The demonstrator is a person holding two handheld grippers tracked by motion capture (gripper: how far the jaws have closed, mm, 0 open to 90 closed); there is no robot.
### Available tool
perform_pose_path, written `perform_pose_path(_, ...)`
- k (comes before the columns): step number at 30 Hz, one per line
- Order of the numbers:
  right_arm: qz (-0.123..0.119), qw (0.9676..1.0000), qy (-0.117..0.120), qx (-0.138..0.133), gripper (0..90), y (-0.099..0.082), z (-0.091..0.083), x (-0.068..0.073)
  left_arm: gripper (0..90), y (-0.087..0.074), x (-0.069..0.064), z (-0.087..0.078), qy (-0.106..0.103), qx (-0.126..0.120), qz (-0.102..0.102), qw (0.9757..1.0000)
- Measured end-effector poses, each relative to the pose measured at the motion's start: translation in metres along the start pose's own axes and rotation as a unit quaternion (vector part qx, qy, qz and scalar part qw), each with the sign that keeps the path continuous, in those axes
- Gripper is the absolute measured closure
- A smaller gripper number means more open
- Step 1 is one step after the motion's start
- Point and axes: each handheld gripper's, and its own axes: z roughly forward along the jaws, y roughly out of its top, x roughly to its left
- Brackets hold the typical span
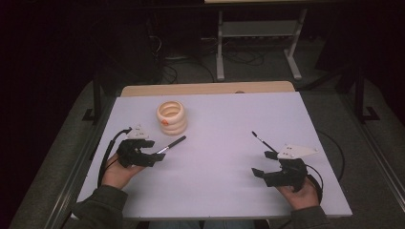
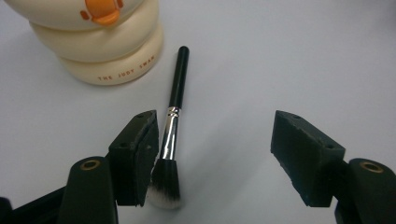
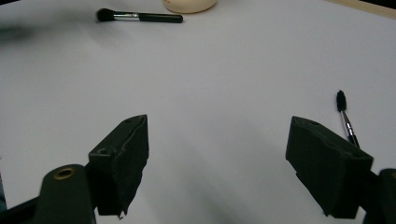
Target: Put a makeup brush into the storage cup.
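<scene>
One large makeup brush lies on the white table between the parted jaws of the left gripper, beside its left pad, near one cream ringed holder. A second, thinner brush lies just beyond the right gripper, whose jaws gape on nothing.

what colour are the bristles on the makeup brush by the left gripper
Black at the base fading to white tips on the makeup brush; clearest in the left gripper view.

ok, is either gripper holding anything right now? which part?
Nothing held. The left gripper has open jaws around the makeup brush, which lies on the table beside one pad. The right gripper is open and empty.
</scene>
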Motion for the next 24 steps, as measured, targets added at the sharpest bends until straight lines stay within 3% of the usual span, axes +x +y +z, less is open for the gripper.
perform_pose_path(6,0.001,1.0,0.005,-0.001,20.3,0.002,0.003,-0.002,38.3,0.008,0.012,0.015,0.0,0.033,-0.001,0.9994)
perform_pose_path(8,-0.001,1.0,0.008,0.005,20.3,0.001,0.005,-0.002,40.1,0.009,0.014,0.022,-0.012,0.035,-0.011,0.9993)
perform_pose_path(12,-0.011,0.9999,0.009,0.009,20.5,0.003,0.004,0.0,44.0,0.011,0.017,0.037,-0.008,0.053,-0.007,0.9985)
perform_pose_path(17,-0.011,0.9998,0.012,0.011,20.1,0.002,0.003,-0.001,48.2,0.019,0.018,0.054,0.007,0.075,0.012,0.997)
perform_pose_path(21,-0.011,0.9998,0.011,0.008,20.3,0.003,0.002,0.0,51.4,0.02,0.018,0.06,0.001,0.08,0.004,0.9968)
perform_pose_path(22,-0.011,0.9998,0.011,0.008,20.4,0.003,0.002,0.0,52.5,0.02,0.019,0.062,0.004,0.087,0.014,0.9961)
perform_pose_path(24,-0.011,0.9998,0.014,0.011,20.3,0.003,0.004,-0.001,54.2,0.02,0.02,0.066,0.009,0.093,0.006,0.9956)
